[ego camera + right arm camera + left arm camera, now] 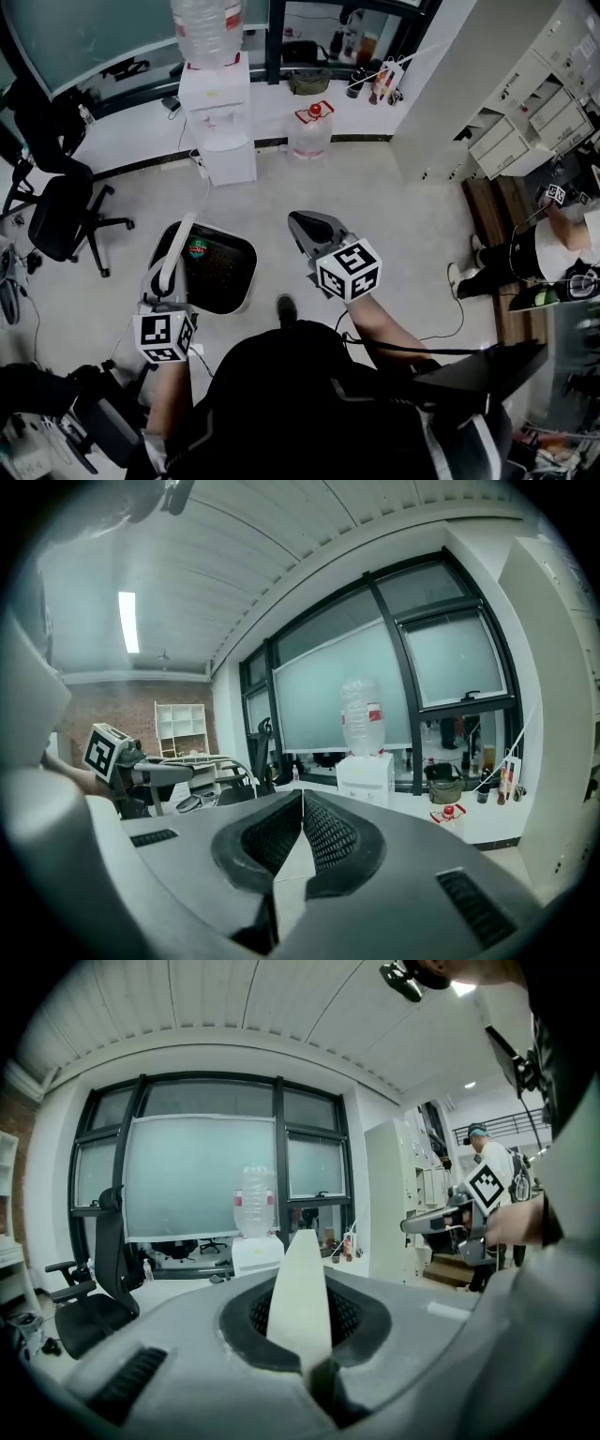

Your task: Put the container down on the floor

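The left gripper (157, 298) is clamping the white handle (298, 1283) of the container (249, 277), a dark-lined white bin at near left, seemingly hanging just above the floor (375, 206). The right gripper (305, 225) is hovering closed and empty. The carrying step is probably ending; next comes lowering the bin until it rests, then opening the jaws.

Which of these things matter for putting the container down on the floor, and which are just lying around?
For the job:
- container
- white handle, clamped in the left gripper
- floor

Just around:
- water dispenser
- water jug
- office chair
- cabinets
- right gripper, shut and empty
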`<action>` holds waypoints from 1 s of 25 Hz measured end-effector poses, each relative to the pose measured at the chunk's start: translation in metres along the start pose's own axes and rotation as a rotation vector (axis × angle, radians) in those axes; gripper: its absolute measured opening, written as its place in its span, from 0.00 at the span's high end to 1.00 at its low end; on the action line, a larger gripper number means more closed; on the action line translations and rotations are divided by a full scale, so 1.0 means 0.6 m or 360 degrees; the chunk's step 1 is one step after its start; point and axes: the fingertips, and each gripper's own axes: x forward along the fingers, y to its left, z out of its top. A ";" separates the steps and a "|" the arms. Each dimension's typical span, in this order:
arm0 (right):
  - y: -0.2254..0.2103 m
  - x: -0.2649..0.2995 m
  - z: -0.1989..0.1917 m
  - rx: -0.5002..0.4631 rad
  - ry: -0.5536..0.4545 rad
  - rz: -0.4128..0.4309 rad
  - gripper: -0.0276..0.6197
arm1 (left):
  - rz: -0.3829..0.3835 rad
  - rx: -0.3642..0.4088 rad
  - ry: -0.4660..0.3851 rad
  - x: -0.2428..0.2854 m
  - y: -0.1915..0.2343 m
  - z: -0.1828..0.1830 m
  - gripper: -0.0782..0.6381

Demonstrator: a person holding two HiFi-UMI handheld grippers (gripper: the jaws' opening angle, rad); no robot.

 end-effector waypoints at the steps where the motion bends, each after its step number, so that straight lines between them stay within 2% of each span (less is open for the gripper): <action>1: -0.014 0.004 0.000 0.0008 0.0001 0.0003 0.94 | 0.0004 -0.0001 0.0005 0.013 -0.002 0.003 0.87; 12: -0.148 0.037 0.014 0.0013 0.0001 0.0029 0.94 | 0.0022 -0.0022 0.0048 0.141 -0.034 0.019 0.87; 17: -0.184 0.053 0.017 0.0008 0.0010 0.0058 0.94 | 0.0044 -0.0043 0.0062 0.180 -0.033 0.028 0.87; 25: -0.226 0.100 0.008 0.0037 0.0037 0.0067 0.94 | 0.0023 -0.0006 0.0076 0.243 -0.024 0.032 0.87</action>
